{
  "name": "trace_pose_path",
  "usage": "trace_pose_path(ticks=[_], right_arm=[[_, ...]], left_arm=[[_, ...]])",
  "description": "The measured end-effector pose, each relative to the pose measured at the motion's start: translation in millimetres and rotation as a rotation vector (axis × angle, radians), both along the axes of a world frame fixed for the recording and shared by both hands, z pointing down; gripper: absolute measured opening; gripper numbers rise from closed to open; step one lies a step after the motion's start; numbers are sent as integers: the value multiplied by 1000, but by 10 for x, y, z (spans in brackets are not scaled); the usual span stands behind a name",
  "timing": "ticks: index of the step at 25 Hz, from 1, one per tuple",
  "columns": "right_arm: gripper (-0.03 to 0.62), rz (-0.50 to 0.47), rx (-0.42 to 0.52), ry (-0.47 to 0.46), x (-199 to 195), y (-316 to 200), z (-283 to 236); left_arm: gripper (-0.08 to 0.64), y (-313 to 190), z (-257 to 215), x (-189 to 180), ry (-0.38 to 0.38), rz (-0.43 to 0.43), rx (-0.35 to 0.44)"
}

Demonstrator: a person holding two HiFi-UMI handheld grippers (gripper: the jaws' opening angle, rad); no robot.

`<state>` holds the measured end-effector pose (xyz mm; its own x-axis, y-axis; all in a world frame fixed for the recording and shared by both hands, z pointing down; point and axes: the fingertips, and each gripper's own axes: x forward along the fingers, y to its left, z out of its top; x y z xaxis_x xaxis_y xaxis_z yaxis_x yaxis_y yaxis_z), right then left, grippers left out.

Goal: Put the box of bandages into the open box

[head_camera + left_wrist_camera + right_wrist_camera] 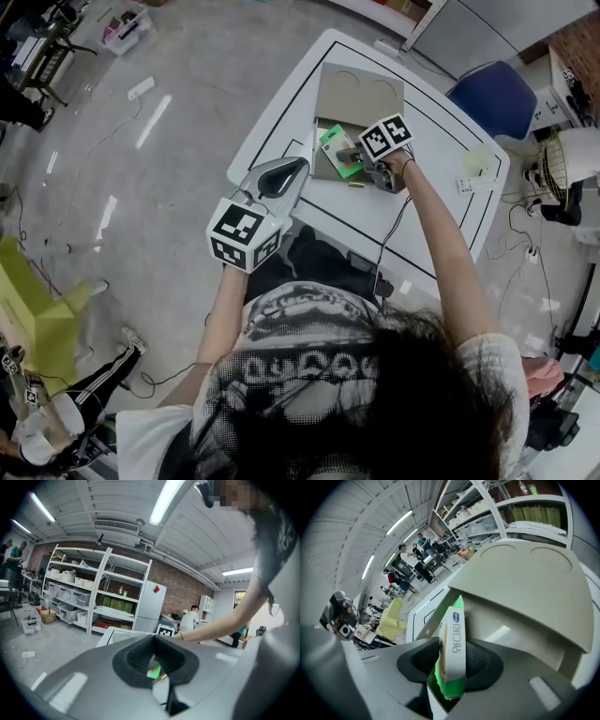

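Note:
The box of bandages [336, 148], green and white, stands tilted between the fingers of my right gripper [354, 156] over the open cardboard box [359, 94]. In the right gripper view the bandage box [453, 639] leans between the dark pads, which lie close on either side without clearly pressing it, so my right gripper [451, 660] counts as open. The cardboard box's raised lid [525, 578] fills the background. My left gripper [296, 169] hovers near the table's front edge, well left of the box, with its jaws [155, 641] shut on nothing.
The white table [441, 220] has black border lines. A small yellowish item [356, 185] lies beside the cardboard box and a white device [475, 184] further right. A blue chair [494, 98] stands behind the table. Metal shelves [93, 597] and people are in the room.

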<state>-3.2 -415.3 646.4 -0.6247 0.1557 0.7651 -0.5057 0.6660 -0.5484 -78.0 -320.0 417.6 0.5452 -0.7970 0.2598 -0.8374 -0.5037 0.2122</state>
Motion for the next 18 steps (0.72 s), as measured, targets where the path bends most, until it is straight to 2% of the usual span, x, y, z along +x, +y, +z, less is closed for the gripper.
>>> trace_pose_path(ticks=[3, 12, 18], right_arm=[[206, -29, 34, 44, 42, 19, 69], [267, -19, 125, 95, 183, -71, 52], [260, 57, 163, 25, 210, -143, -131]], left_arm=[[0, -12, 3, -21, 5, -3, -2], [0, -51, 72, 25, 12, -1, -15], [0, -77, 63, 68, 19, 8, -21]])
